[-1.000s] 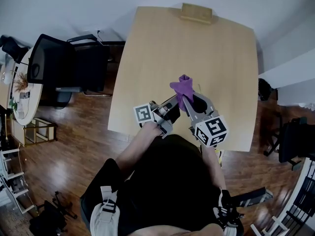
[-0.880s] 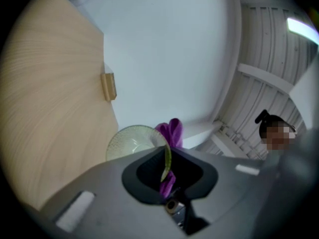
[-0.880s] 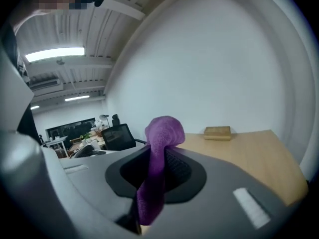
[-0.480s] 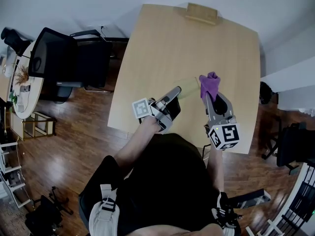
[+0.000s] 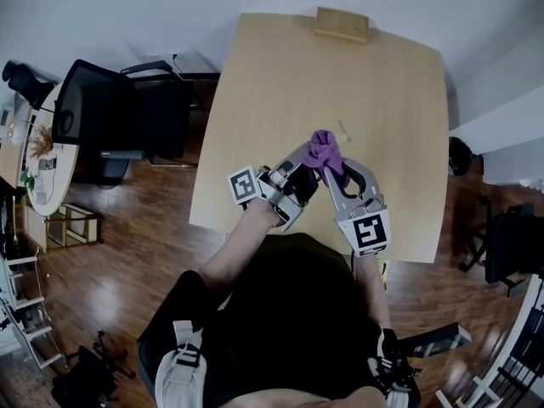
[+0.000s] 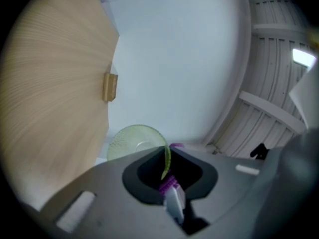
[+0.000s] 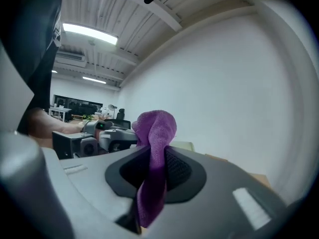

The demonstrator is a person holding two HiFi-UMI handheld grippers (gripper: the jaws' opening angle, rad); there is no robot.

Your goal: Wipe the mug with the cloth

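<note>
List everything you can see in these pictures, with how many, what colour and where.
table: one, light wood, middle of the head view
block: one, light wood, at the table's far edge
mug: one, pale green, held by its rim over the table's near side
cloth: one, purple, bunched up next to the mug
office chairs: two as far as I can tell, black, on the floor left of the table
floor: brown wood boards, around the table
left gripper: one, grey, jaws closed on the mug's rim
right gripper: one, grey, jaws closed on the cloth
person: one, dark top, at the table's near edge, a gripper in each hand
</note>
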